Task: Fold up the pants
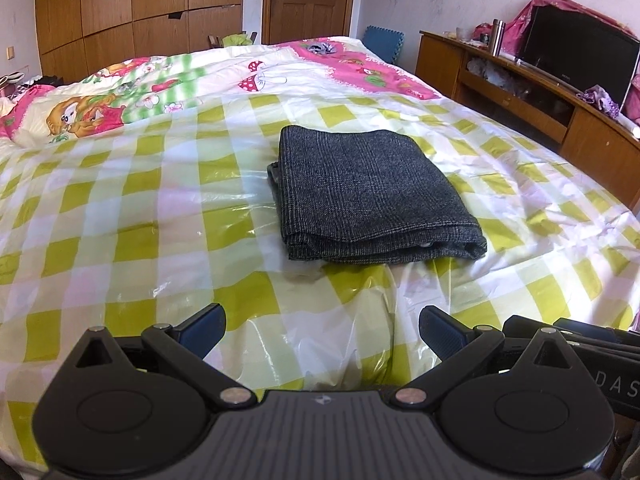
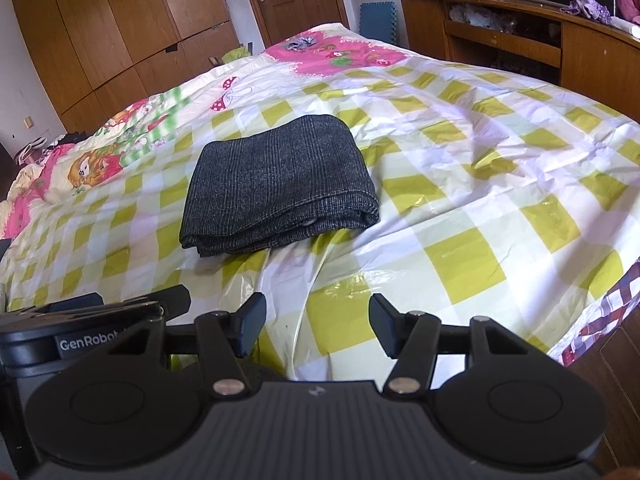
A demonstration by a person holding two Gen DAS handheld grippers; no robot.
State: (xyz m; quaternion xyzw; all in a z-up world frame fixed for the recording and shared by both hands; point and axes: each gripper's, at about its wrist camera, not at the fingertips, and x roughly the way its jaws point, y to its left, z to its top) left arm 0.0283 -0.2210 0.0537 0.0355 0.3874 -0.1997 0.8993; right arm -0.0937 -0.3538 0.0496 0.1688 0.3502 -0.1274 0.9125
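The dark grey pants (image 1: 372,196) lie folded into a thick rectangle on the bed (image 1: 120,208), on its green-and-white checked plastic cover, with the stacked layers facing the near edge. The left tool (image 1: 322,334) hangs low over the near part of the bed, fingers spread wide and holding nothing. The right tool (image 2: 316,326) is just beside it — also spread apart and empty, well short of the pants.
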